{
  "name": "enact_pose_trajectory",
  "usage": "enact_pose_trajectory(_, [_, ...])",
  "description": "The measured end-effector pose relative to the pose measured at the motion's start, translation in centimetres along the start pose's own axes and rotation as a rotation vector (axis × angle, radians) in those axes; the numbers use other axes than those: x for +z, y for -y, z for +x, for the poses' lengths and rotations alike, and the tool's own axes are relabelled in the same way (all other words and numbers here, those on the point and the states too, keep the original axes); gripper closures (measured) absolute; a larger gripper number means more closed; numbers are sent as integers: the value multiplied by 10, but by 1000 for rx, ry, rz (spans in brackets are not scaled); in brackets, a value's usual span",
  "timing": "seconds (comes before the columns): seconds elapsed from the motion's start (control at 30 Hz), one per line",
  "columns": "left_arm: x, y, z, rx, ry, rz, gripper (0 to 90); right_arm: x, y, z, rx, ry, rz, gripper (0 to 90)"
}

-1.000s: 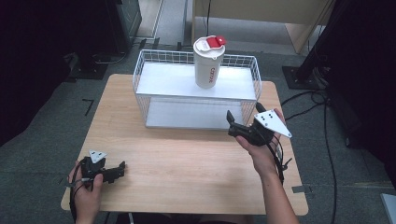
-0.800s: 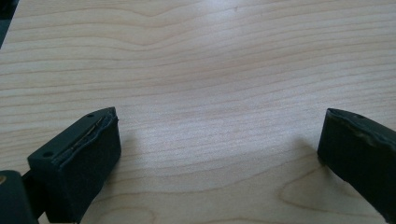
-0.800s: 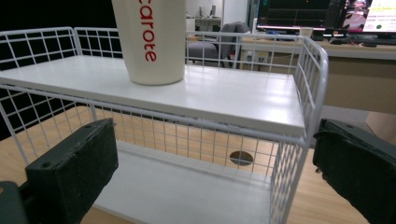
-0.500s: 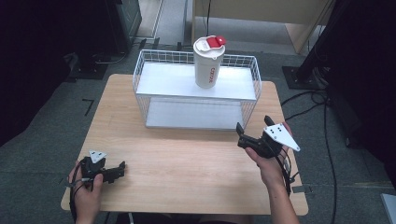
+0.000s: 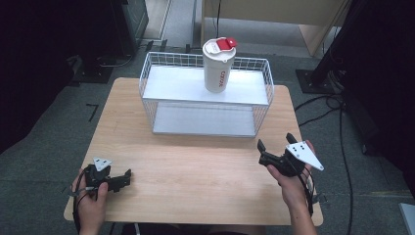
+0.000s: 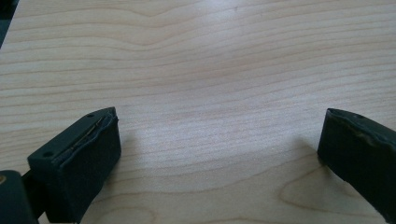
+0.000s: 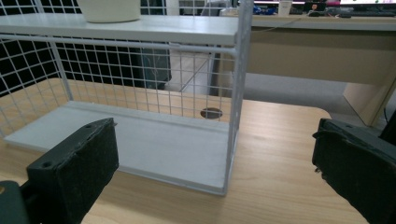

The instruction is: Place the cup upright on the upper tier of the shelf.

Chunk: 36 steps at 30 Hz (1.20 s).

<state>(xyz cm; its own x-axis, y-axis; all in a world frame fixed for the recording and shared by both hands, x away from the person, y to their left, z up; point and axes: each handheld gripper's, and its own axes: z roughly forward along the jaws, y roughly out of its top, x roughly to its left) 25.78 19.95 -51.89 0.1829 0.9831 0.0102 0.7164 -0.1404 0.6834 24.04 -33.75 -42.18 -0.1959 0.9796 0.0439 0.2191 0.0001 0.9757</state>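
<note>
Cup [image 5: 219, 65] upright on the rack's [image 5: 157, 84] top shelf, beyond and left of the right gripper [image 5: 275, 148], the nearer one; left gripper [image 5: 128, 176] low on the surface [image 5: 195, 166]. Both jaws open, empty.

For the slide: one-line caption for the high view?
White cup atop wire shelf; both open tools, left and right, empty.

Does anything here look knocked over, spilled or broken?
Nothing stands out. The white cup stands upright on the top shelf of the wire rack, its red-tabbed lid on. The rack sits square on the wooden table. The left gripper and right gripper are open, holding nothing.
</note>
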Motion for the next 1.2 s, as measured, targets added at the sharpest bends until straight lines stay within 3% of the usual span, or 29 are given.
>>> enact_pose_trajectory(0.8, [0, 0, 0, 1, -1, 0, 0, -28, 52, -38, 36, 102, 99, 13])
enact_pose_trajectory(1.2, [0, 0, 0, 1, -1, -1, 0, -36, 69, -52, 37, 135, 146, 13])
